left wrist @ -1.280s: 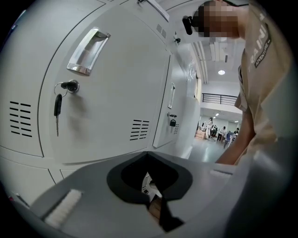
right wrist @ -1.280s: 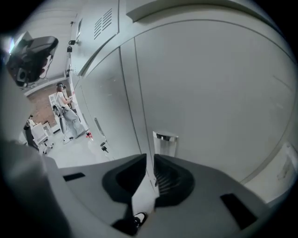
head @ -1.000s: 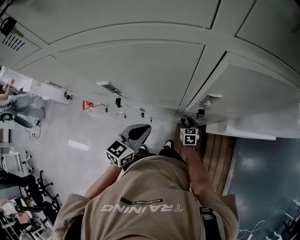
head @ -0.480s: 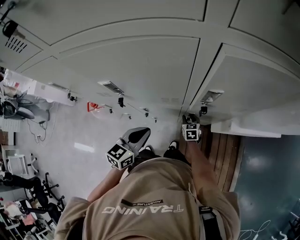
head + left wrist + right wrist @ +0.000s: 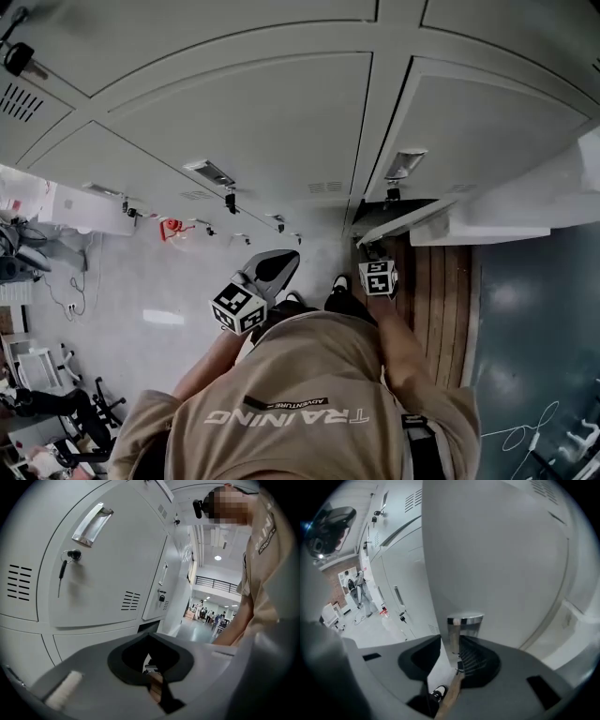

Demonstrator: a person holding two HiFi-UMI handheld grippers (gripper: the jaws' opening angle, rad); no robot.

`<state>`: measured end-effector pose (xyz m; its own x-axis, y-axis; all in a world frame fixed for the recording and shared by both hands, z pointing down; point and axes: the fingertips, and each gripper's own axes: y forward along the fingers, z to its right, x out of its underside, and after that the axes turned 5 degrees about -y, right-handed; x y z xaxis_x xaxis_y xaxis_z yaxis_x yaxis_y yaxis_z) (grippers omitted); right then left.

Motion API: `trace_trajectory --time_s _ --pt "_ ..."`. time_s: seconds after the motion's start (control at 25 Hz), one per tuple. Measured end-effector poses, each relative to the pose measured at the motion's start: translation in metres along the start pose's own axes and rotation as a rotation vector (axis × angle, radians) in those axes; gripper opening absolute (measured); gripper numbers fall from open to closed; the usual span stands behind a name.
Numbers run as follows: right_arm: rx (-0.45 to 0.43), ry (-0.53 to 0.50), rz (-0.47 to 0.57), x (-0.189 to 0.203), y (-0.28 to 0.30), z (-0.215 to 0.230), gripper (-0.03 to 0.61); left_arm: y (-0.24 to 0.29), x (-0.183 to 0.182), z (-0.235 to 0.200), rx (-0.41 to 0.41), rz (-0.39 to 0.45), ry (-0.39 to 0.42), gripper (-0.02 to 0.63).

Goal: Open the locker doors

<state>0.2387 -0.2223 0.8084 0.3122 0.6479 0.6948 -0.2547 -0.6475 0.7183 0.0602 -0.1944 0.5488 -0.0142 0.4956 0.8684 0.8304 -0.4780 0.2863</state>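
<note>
A flat chrome handle was clamped between the ribbed dark jaws of the right gripper, on the smooth pale-grey locker door at the right. The left gripper was held closed on nothing, near vented doors. Only in the head view was a dark gap shown behind the door's edge.

Locker area in a large indoor hall: rows of grey metal lockers with keyed locks above a glossy floor.
</note>
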Motion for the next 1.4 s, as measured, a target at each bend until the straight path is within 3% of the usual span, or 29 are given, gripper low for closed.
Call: trace_trajectory --time_s 0.4,0.72,1.0,1.12,1.4 --pt "0.195 0.182 -0.084 0.094 -0.087 0.021 0.107 0.023 0.002 0.037 0.201 -0.055 0.047 0.006" --pt "0.291 0.274 -0.125 0.136 -0.13 0.059 0.107 0.051 -0.002 0.054 0.27 -0.089 0.061 0.006" --pt "0.393 0.392 -0.171 0.17 -0.155 0.091 0.107 0.072 -0.01 0.054 0.25 -0.082 0.06 0.006" --pt "0.377 0.403 -0.169 0.173 -0.152 0.09 0.107 0.076 -0.01 0.048 0.216 -0.073 0.043 0.006" --pt "0.284 0.3 -0.217 0.172 -0.131 0.083 0.107 0.066 -0.003 0.033 0.126 -0.054 -0.005 0.006"
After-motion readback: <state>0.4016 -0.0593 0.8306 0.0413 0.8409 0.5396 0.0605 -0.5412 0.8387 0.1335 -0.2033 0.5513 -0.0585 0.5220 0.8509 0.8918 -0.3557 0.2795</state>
